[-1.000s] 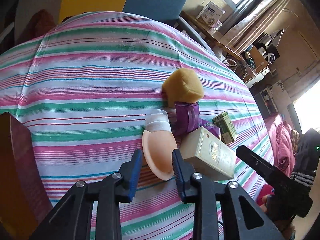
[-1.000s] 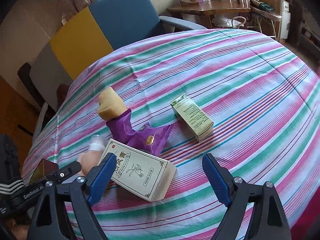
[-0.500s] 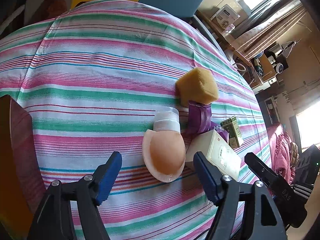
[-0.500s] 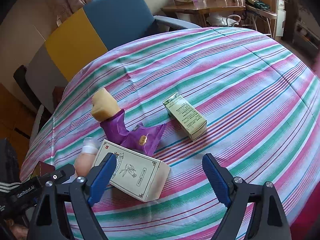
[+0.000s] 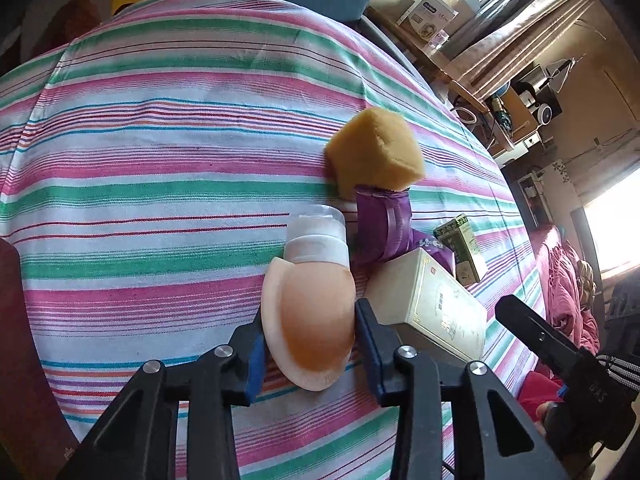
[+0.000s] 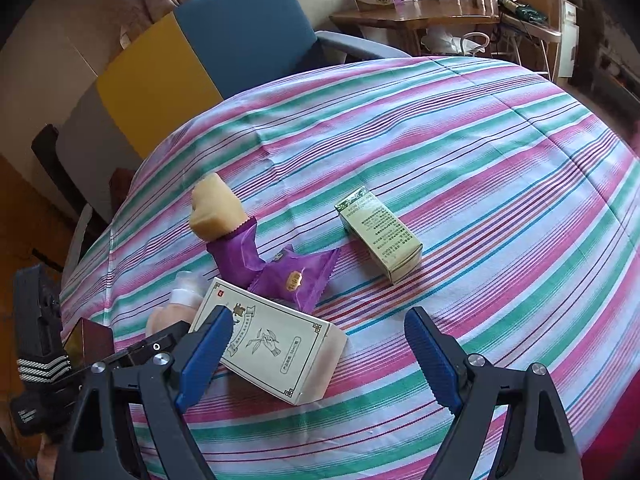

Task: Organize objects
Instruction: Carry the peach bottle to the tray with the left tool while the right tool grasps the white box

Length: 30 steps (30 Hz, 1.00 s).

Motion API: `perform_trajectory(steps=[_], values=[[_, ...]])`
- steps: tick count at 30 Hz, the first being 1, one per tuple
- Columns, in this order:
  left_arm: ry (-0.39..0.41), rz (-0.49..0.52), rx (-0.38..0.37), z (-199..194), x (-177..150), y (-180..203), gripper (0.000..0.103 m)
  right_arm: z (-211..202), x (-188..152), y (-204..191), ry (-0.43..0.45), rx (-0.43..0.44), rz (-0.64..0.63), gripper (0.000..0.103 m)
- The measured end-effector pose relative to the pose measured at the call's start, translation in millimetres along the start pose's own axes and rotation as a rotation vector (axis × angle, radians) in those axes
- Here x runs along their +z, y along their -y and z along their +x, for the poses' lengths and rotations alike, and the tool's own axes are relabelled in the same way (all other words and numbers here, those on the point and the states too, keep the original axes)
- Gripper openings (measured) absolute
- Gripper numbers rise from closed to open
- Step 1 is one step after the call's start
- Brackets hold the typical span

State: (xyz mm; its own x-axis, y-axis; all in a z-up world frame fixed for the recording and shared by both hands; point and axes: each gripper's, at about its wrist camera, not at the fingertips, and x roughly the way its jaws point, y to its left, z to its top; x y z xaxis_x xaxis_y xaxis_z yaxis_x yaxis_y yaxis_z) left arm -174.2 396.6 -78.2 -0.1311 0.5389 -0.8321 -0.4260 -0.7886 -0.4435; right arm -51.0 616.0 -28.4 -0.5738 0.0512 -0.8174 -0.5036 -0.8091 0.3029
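On the striped tablecloth point(image 5: 160, 160) lies a flat peach tube point(image 5: 310, 320) with a white cap. My left gripper point(image 5: 308, 322) straddles its lower half; the jaws are closing and both blue pads touch its sides. Just right of it sit a cream box point(image 5: 432, 308), a purple wrapper point(image 5: 386, 224), a yellow sponge point(image 5: 376, 152) and a small green box point(image 5: 460, 244). In the right wrist view my right gripper point(image 6: 319, 316) hangs open over the cream box point(image 6: 272, 344), gripping nothing. The peach tube point(image 6: 164, 318) is partly hidden there behind the box.
A dark brown block point(image 5: 12, 320) stands at the table's left edge. Behind the table is a blue and yellow chair point(image 6: 240, 32), and a wooden side table point(image 6: 412, 16) carries boxes. The cloth point(image 6: 500, 160) stretches bare to the right of the green box point(image 6: 380, 232).
My left gripper went from shut to wide open, sank toward the table and closed around the peach tube. The right gripper stayed put and open.
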Motion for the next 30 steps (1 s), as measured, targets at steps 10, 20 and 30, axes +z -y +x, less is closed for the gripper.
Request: perform_trajectory(steps=[10,20,30], values=[[0.079,0.073,-0.047,-87,-37,5,0.039,12,-3,-36,-0.031,0.013,-0.178,0.09],[0.138,0.069,-0.096,-171,-89,-14,0.039,49,-8,-66,-0.166,-0.026,-0.404,0.098],[0.235,0.006,-0.095,-234,-122,-56,0.039,41,-38,-78,-0.183,-0.023,-0.437,0.053]])
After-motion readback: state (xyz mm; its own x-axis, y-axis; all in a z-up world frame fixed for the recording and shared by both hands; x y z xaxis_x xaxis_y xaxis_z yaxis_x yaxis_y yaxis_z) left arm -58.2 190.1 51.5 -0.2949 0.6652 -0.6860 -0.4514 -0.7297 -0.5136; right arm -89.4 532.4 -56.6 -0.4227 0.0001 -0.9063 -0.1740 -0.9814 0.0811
